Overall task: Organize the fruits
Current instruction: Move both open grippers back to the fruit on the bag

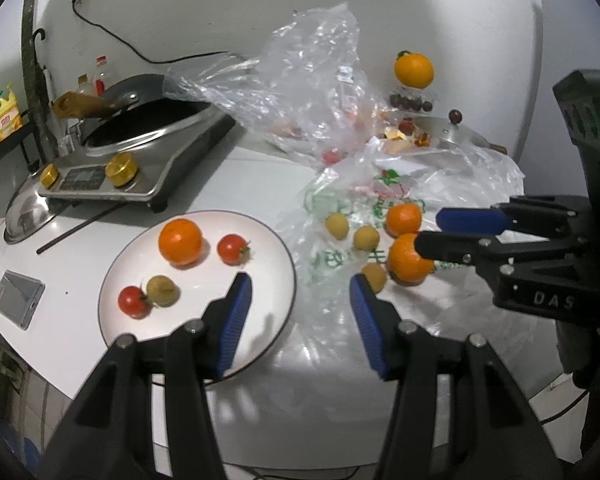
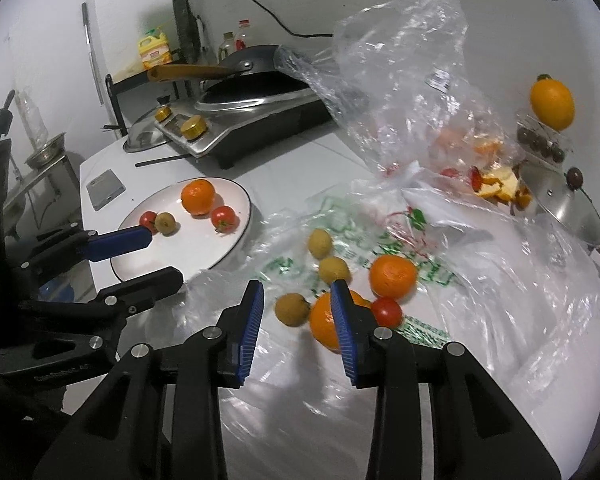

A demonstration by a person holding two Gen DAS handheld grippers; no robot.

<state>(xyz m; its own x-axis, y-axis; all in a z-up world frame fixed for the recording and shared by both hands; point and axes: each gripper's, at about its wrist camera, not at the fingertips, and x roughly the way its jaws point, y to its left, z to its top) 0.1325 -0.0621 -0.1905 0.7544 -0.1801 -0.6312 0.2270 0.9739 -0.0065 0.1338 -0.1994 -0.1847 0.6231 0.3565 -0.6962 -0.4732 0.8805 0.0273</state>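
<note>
Fruit sorting is partway done, we judge: the white plate (image 1: 260,236) at lower left of the left wrist view already carries an orange (image 1: 180,242), two tomatoes (image 1: 233,249) and one small brownish fruit (image 1: 162,289), while more fruit lies loose on the printed plastic bag (image 2: 380,240) in the middle of the right wrist view.

Our left gripper (image 1: 300,300) hangs over the near rim of the plate, its blue pads moderately apart with nothing between them.

Our right gripper (image 2: 298,306) sits low in the centre of its own view, jaws fairly narrow and empty. Its right finger partly covers the nearest orange (image 2: 324,324), which lies beyond the pads, not between them. A tomato (image 2: 387,312) touches that orange on its right, a second orange (image 2: 393,276) sits just above, and three small yellowish fruits (image 2: 292,309) are scattered to the left.

Next, we reckon, the right gripper should take that nearest orange. That calls for spreading the jaws much wider, since the orange looks broader than the present gap, then shifting slightly right and down so the pads straddle it without nudging the tomato or snagging the crinkled bag beneath.
</note>
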